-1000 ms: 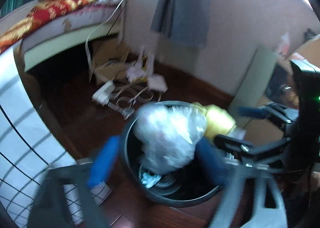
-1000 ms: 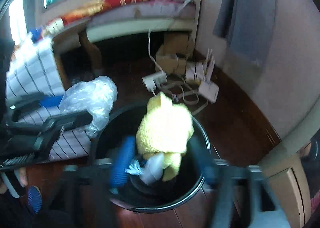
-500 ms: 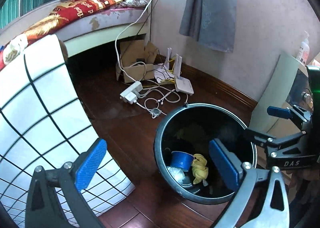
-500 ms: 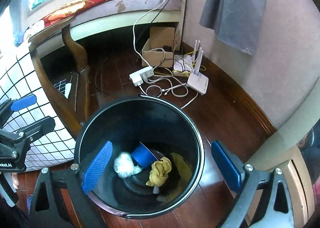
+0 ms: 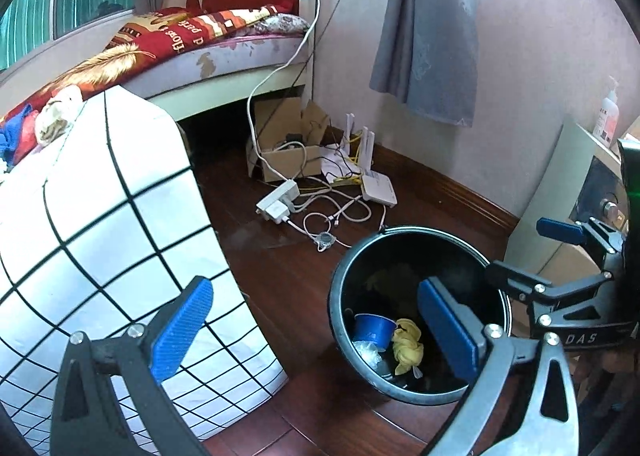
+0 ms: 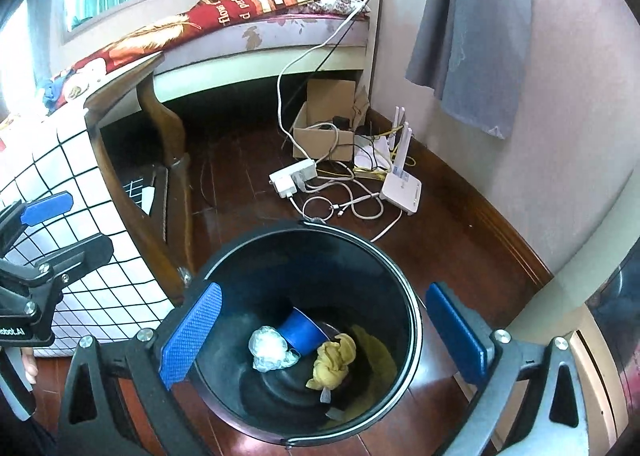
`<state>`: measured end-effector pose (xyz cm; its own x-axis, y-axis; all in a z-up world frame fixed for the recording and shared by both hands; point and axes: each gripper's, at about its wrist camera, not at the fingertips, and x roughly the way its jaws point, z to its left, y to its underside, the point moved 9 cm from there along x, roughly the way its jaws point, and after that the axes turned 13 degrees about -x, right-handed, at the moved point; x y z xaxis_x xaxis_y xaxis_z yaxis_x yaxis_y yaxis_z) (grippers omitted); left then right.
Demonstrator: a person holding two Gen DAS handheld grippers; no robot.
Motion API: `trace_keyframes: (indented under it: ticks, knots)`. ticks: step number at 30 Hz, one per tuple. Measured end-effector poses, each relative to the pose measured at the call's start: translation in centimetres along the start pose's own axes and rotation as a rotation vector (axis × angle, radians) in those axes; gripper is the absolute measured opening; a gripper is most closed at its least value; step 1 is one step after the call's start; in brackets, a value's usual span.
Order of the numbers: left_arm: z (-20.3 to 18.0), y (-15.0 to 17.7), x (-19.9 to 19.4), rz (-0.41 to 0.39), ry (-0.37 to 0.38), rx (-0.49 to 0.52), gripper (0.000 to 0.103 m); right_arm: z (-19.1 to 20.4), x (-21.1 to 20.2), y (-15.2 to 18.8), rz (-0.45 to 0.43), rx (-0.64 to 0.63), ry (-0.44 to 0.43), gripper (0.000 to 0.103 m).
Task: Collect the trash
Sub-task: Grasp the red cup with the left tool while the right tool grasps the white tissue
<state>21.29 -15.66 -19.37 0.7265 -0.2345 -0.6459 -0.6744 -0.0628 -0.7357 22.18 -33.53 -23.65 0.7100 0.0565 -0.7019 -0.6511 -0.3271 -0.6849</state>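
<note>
Room: dark red wooden floor (image 6: 460, 240), pink wall, a bed with a red patterned blanket (image 5: 168, 43) at the back.
Table: white cloth with a black grid (image 5: 100, 215) drapes it, to the left of the bin in both views.
Bin: round black plastic trash bin (image 6: 412, 296) stands on the floor, directly beneath my right claw and to the right of my left one.
Trash: all at the bottom of the bin. A crumpled clear plastic bag (image 6: 270, 348), a blue plastic cup (image 6: 300, 332) lying on its side against it, and a wadded yellow cloth (image 6: 334, 360) beside the cup.
Left gripper (image 5: 316, 330): my blue-padded jaws stand spread to their widest, nothing between them.
Right gripper (image 6: 320, 334): likewise wide open and empty, framing the bin mouth.
Step in hand: I judge the drop complete and the claws due to withdraw. Done well, I lift both straight clear of the rim, avoid knocking the bin, and keep the left claw off the hanging cloth.
Floor clutter: a cardboard box (image 6: 324, 135), a white power strip (image 6: 292, 177) and a white router (image 6: 402, 193) with tangled cables; I judge these not trash.
Right view only: the full bin floor, the wooden table leg (image 6: 164, 127).
Left view only: a pump bottle (image 5: 608, 115) on a ledge at right, and my right claw seen from the side.
</note>
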Motion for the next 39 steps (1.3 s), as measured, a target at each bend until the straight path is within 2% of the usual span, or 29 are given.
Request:
trace_keyframes:
  ticks: [10,18,24,27,29,35,39]
  knots:
    - [1.3,-0.8,-2.7,-0.041,-0.009,-0.020,0.103,1.0,-1.7,-1.6,-0.047,-0.013,0.011,0.103]
    - [5.9,-2.7,-6.7,-0.100,-0.099,-0.086,0.103,3.8,-4.8,-6.2,-0.165,-0.026,-0.022,0.103]
    - [10.5,-4.6,-10.7,-0.162,-0.143,-0.150,0.103,9.0,-6.8,-10.7,-0.257,-0.068,-0.093,0.103]
    - [13.3,-5.4,-12.9,-0.195,-0.179,-0.174,0.103,12.4,-6.8,-12.3,-0.219,-0.123,-0.134,0.103]
    - [15.7,-5.6,-14.3,-0.212,-0.214,-0.199,0.103,14.4,-6.9,-13.4,-0.212,-0.146,-0.160,0.103]
    - [22.7,-5.3,-17.2,-0.247,-0.328,-0.267,0.103,20.2,-7.4,-17.9,-0.279,-0.197,-0.229,0.103]
    - [26.8,-5.0,-18.6,-0.263,-0.399,-0.305,0.102,24.9,-7.6,-21.3,-0.319,-0.223,-0.321,0.103]
